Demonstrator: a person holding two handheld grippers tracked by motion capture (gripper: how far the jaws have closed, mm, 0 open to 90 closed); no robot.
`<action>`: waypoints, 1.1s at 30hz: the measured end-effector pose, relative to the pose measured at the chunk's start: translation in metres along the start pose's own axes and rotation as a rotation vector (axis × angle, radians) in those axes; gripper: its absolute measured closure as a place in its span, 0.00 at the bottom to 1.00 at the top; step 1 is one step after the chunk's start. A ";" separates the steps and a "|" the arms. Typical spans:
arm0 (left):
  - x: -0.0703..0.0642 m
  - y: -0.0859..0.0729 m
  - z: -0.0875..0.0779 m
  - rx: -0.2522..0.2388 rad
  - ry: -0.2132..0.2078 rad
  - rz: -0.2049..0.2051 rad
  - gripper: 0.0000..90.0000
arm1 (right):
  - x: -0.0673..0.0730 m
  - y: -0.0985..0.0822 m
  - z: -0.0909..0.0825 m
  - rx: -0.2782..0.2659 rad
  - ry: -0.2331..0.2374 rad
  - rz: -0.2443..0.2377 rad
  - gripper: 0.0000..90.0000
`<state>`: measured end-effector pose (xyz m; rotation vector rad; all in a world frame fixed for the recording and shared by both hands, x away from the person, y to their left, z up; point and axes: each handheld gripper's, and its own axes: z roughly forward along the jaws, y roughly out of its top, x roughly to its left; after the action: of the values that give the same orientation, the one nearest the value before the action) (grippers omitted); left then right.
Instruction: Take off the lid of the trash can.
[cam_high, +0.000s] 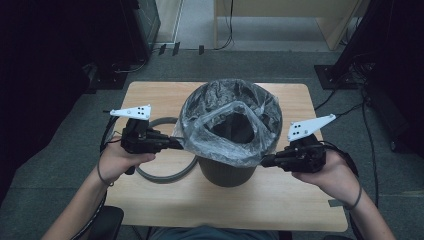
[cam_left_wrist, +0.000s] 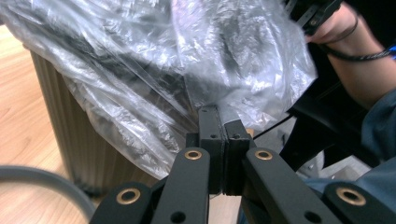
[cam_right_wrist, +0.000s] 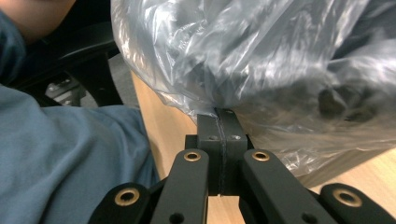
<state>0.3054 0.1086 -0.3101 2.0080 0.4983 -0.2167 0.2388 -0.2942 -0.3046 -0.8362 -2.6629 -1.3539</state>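
Observation:
A dark ribbed bin (cam_high: 227, 174) stands mid-table, lined with a clear plastic bag (cam_high: 220, 107) that drapes over its rim. My left gripper (cam_high: 179, 143) is at the bag's left edge and my right gripper (cam_high: 263, 161) at its lower right edge. In the left gripper view the jaws (cam_left_wrist: 224, 119) are shut together with the bag's film (cam_left_wrist: 154, 70) pinched at their tips, beside the bin wall (cam_left_wrist: 70, 135). The right gripper (cam_right_wrist: 219, 116) is likewise shut on a fold of the bag (cam_right_wrist: 261, 56), just above the bin's side (cam_right_wrist: 336, 163).
A grey ring (cam_high: 167, 175) lies flat on the wooden table (cam_high: 280, 200) left of the bin, under my left hand. Dark equipment stands and cables sit on the floor around the table. The person's blue shirt (cam_right_wrist: 60, 158) is close behind the front edge.

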 end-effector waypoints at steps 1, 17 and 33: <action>0.000 -0.001 0.002 0.006 -0.002 -0.002 0.99 | 0.000 0.000 0.001 0.000 0.003 0.000 1.00; 0.024 -0.015 0.015 0.031 0.040 -0.081 0.94 | -0.016 -0.014 0.011 0.028 -0.044 0.001 0.97; 0.012 -0.009 -0.032 -0.057 0.042 -0.022 0.66 | -0.018 -0.026 -0.043 -0.145 -0.112 0.064 0.73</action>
<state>0.3107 0.1437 -0.3065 1.9560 0.5473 -0.1728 0.2333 -0.3471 -0.3027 -1.0333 -2.6173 -1.5442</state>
